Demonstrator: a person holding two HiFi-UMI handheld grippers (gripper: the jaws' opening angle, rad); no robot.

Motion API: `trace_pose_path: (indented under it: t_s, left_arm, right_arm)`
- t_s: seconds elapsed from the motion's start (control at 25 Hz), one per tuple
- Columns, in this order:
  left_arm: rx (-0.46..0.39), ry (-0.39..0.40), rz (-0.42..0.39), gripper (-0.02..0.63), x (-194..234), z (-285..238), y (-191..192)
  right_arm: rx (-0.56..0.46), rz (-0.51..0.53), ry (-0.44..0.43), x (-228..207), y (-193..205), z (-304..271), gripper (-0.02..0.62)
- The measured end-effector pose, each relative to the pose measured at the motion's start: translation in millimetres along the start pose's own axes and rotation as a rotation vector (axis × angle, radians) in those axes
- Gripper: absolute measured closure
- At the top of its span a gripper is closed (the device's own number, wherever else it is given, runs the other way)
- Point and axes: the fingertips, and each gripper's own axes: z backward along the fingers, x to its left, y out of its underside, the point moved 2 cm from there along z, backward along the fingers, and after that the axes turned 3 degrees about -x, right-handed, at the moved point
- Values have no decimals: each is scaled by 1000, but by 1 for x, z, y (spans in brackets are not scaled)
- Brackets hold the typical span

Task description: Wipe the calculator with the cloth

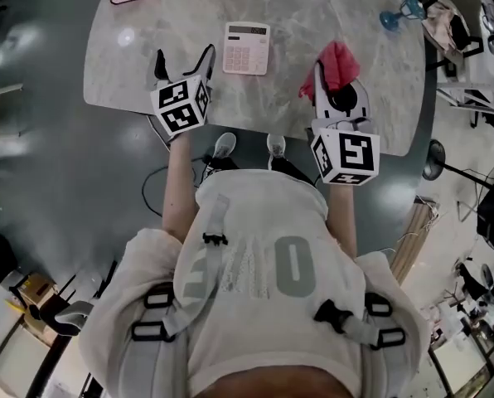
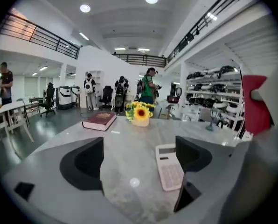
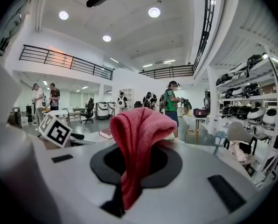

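**A:** Where is the calculator (image 1: 246, 48) sitting?

**B:** It is lying flat near the middle of the table (image 1: 313, 15), face up, well in from the near edge. It is sitting between the two grippers and slightly beyond them.

**A:** And who is holding the cloth (image 1: 336, 63)?

**B:** The right gripper (image 1: 336, 83) is pinching it. Its jaws are closing on a fold, and the red fabric is bunching up above them. It is hanging toward the table's right edge, apart from the calculator.

**A:** Is the left gripper (image 1: 183, 60) doing anything?

**B:** Its jaws are standing spread with only bare tabletop between them. The calculator is showing just beside its right jaw, not touching.

**A:** So how far along are we looking?

**B:** I am judging the cloth as picked up and the wiping as not yet begun. Bringing the cloth across and rubbing the keys is all remaining.
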Motion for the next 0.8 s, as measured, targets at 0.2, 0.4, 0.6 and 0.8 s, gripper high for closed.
trace_pose_path:
  t_s: [0.2, 0.4, 0.6, 0.8]
  left_arm:
    - [168, 14, -60, 141, -6, -25, 54]
    - [279, 12, -13, 141, -5, -30, 99]
    - [381, 10, -16, 141, -4, -33, 133]
    - [421, 24, 52, 141, -2, -35, 145]
  right_arm:
    - [42, 6, -3, 2, 13, 4, 537]
    - [77, 13, -2, 0, 21, 11, 537]
    - [108, 26, -7, -1, 32, 16, 537]
    - [132, 33, -21, 1, 41, 17, 537]
